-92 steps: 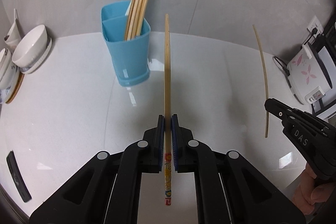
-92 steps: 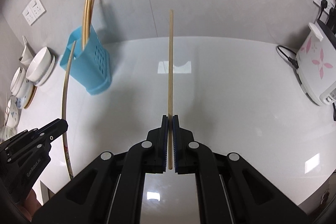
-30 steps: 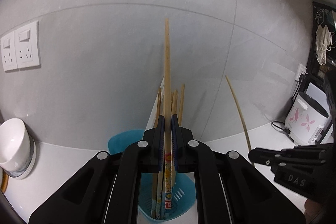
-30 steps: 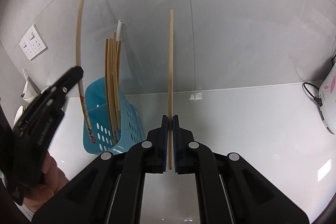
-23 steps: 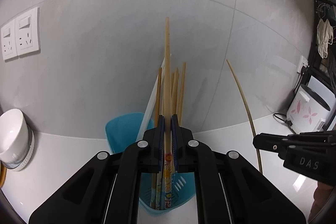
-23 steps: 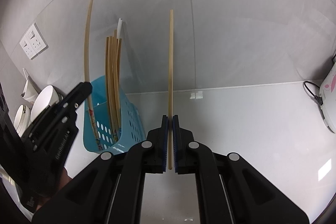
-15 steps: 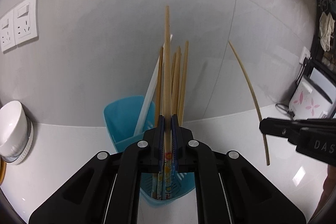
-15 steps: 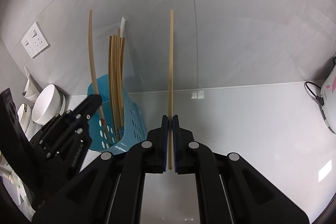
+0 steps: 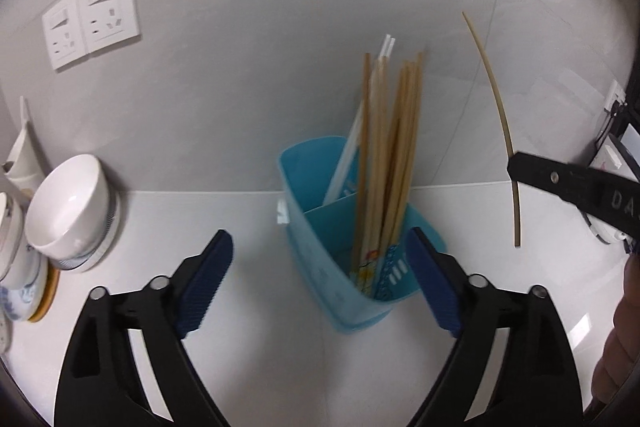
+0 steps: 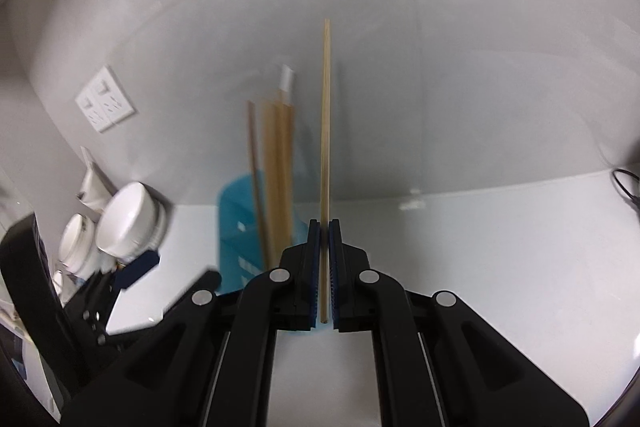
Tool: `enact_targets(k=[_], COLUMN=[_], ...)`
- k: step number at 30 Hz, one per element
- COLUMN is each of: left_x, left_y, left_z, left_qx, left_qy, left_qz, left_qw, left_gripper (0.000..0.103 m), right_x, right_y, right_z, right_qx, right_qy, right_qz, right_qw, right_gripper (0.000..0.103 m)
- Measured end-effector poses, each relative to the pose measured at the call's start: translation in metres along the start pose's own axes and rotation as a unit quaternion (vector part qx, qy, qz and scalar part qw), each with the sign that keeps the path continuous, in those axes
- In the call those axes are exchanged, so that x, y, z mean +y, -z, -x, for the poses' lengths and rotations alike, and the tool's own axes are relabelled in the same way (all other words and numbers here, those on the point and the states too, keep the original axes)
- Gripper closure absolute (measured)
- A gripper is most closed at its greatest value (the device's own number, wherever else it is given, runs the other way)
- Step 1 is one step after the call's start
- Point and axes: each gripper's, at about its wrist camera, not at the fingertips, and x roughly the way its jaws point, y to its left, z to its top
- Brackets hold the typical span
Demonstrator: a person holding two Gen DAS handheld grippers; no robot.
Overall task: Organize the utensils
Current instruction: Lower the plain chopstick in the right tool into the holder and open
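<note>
A blue plastic utensil holder (image 9: 344, 291) stands on the white counter by the wall, with several wooden chopsticks (image 9: 394, 155) and white ones standing in it. My left gripper (image 9: 320, 263) is open and empty, its blue pads on either side of the holder. My right gripper (image 10: 324, 243) is shut on a single wooden chopstick (image 10: 326, 131), held upright. The right gripper and its chopstick (image 9: 496, 115) also show at the right of the left wrist view, apart from the holder. The holder (image 10: 240, 223) shows blurred in the right wrist view, left of the held chopstick.
White bowls (image 9: 68, 211) are stacked at the left on the counter, also in the right wrist view (image 10: 128, 223). Wall sockets (image 9: 92, 23) are on the grey wall. A white appliance with a cable is at the far right edge (image 10: 628, 187).
My left gripper has opened and let its chopstick drop into the blue holder with the others. My right gripper, still holding its chopstick, has moved closer to the holder.
</note>
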Motion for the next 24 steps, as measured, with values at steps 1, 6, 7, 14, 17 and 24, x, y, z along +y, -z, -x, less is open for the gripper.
enact_targets(k=[1, 6, 7, 14, 17, 24], left_x=[0.004, 0.028, 0.034, 0.062, 0.071, 0.076], left_y=[0.001, 0.006, 0.003, 0.012, 0.017, 0.016], left_z=[0.002, 0.012, 0.012, 0.013, 0.014, 0.009], left_qx=[0.005, 0.022, 0.024, 0.035, 0.040, 0.042], left_qy=[-0.005, -0.027, -0.029, -0.042, -0.046, -0.045], left_qz=[0.003, 0.023, 0.029, 0.050, 0.058, 0.071], left_qw=[1.0000, 0.9991, 0.9989, 0.9972, 0.9964, 0.9955], left_gripper=[0.008, 0.006, 0.006, 0.006, 0.006, 0.006], right_x=[0.003, 0.017, 0.020, 0.038, 0.043, 0.050], right_y=[-0.001, -0.008, -0.009, -0.011, -0.006, 0.014], right_z=[-0.002, -0.010, -0.011, -0.027, -0.038, -0.056], right_qx=[-0.003, -0.026, -0.030, -0.059, -0.060, -0.051], right_qy=[-0.008, -0.046, -0.052, -0.069, -0.066, -0.042], right_qz=[-0.002, -0.009, -0.008, -0.011, -0.012, 0.004], right_qw=[1.000, 0.999, 0.998, 0.996, 0.996, 0.998], right_gripper=[0.099, 0.099, 0.099, 0.099, 0.099, 0.099])
